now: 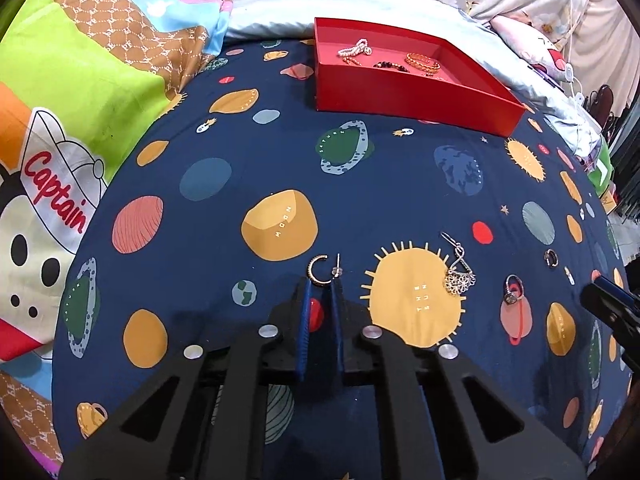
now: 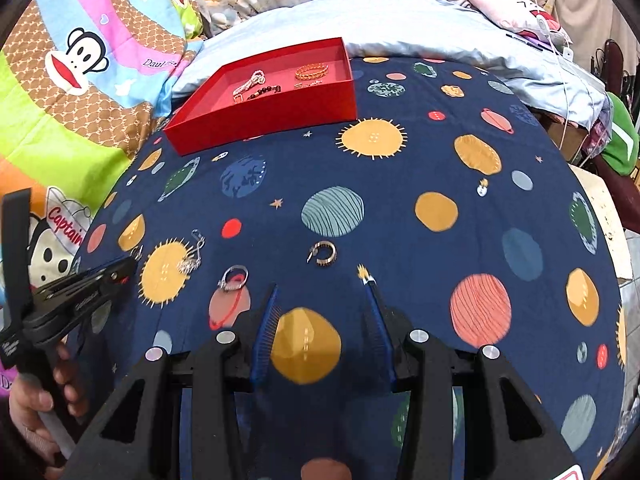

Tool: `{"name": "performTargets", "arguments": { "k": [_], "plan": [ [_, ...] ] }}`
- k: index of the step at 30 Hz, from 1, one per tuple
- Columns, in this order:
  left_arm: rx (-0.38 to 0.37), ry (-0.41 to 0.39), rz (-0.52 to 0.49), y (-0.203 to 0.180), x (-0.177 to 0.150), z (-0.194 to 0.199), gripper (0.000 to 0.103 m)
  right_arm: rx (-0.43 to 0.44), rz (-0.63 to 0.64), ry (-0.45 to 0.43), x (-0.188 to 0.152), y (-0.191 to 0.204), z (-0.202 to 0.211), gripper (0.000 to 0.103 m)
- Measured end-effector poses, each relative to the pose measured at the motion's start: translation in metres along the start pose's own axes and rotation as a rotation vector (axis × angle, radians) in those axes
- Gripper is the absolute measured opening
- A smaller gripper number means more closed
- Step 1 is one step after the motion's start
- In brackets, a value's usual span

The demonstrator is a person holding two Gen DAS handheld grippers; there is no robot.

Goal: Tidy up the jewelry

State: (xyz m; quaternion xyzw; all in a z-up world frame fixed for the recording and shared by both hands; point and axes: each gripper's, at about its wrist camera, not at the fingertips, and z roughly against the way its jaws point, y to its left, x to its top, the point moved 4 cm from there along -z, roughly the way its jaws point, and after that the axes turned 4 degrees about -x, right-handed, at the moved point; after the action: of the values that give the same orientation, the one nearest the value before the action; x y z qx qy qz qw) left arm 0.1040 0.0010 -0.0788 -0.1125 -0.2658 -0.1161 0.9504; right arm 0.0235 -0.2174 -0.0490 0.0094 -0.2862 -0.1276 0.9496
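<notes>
Several bracelets already lie in the red tray [image 1: 404, 92]. Nearer than the tray on the bed, the left gripper [image 1: 322, 286] has its jaws clamped on a hoop earring [image 1: 317, 270]; rightward a dangling earring [image 1: 460, 272] and ring [image 1: 512, 292] remain. Only the right wrist view shows the right gripper [image 2: 322, 284], jaws apart over nothing, near a second hoop earring [image 2: 323, 254].

Left gripper [image 1: 322, 284]: angled steeply down, blue pads nearly together, tips pinching a small hoop earring [image 1: 316, 272]. Right gripper [image 2: 322, 286]: angled steeply down, jaws partly apart, nothing between. Hand [image 2: 36, 408]: wrapped round left gripper's handle.
</notes>
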Motion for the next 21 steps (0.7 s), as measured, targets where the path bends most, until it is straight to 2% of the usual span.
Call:
{"name": "performTargets", "arguments": {
  "k": [4, 7, 21],
  "plan": [
    [-0.014, 0.002, 0.008, 0.0, 0.0, 0.001, 0.01, 0.009, -0.002, -0.002, 0.006, 0.002, -0.004, 0.042],
    [-0.006, -0.001, 0.008, 0.0, 0.001, 0.0, 0.02, 0.01, 0.002, 0.003, 0.005, 0.003, -0.007, 0.042],
    [0.007, -0.013, -0.023, -0.009, 0.011, -0.009, 0.017, 0.005, 0.001, 0.011, 0.013, 0.0, -0.02, 0.042]
  ]
}}
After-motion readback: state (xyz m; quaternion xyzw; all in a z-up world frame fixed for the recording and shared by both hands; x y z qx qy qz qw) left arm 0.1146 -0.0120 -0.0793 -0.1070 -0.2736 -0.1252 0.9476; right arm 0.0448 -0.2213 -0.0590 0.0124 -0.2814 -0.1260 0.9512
